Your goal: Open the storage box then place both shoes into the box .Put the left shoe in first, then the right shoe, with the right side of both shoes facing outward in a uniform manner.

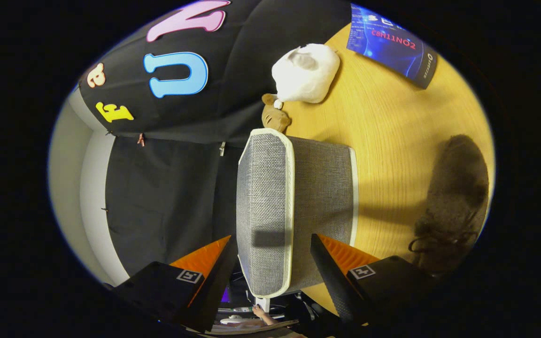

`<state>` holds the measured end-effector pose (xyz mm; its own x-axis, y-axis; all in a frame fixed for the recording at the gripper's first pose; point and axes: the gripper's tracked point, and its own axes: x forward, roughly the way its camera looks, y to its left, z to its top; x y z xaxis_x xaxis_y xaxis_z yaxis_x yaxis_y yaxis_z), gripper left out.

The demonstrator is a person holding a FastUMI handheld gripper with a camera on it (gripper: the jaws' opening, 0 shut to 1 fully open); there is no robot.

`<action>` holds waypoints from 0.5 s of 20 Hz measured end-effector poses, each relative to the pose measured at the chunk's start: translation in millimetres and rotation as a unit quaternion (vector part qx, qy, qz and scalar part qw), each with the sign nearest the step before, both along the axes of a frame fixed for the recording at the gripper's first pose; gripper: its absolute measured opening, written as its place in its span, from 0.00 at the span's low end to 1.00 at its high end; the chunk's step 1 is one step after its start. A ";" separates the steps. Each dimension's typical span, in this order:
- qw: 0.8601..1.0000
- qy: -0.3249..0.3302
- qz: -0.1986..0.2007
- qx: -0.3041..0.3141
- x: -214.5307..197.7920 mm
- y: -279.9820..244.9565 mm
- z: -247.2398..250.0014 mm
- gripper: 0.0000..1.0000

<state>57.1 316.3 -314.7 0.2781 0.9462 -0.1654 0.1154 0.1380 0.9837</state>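
The grey fabric storage box [294, 211] with its pale trim sits on the wooden table [392, 141], and its near end reaches right in between the two fingers [270, 263], which stand wide apart on either side of it; whether either finger actually touches the cloth I cannot tell, so they look spread around the box rather than pressing on it. The whole view is rolled on its side, with the box's woven lid face turned toward the booth's black wall [167, 197]. A dark band on that lid face may be a handle or a shadow; it is hard to say. Well apart from the box, out on the bare wood, lies a dark furry shoe [456, 197] with laces, its near end cut off and its shape blurred, so I cannot say which shoe it is. Just beyond the box's far end, touching or almost touching it, is a small brown plush toy [275, 117], and against that a white fluffy thing [305, 72] of uncertain shape. Farther off from the box, at the table's far edge, lies a blue printed card [390, 44]. Past the near end of the box a person's hand [258, 312] shows, small and dim.
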 end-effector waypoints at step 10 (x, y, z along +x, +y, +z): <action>0.993 0.030 0.031 0.107 -8.6 15.1 11.9 0.71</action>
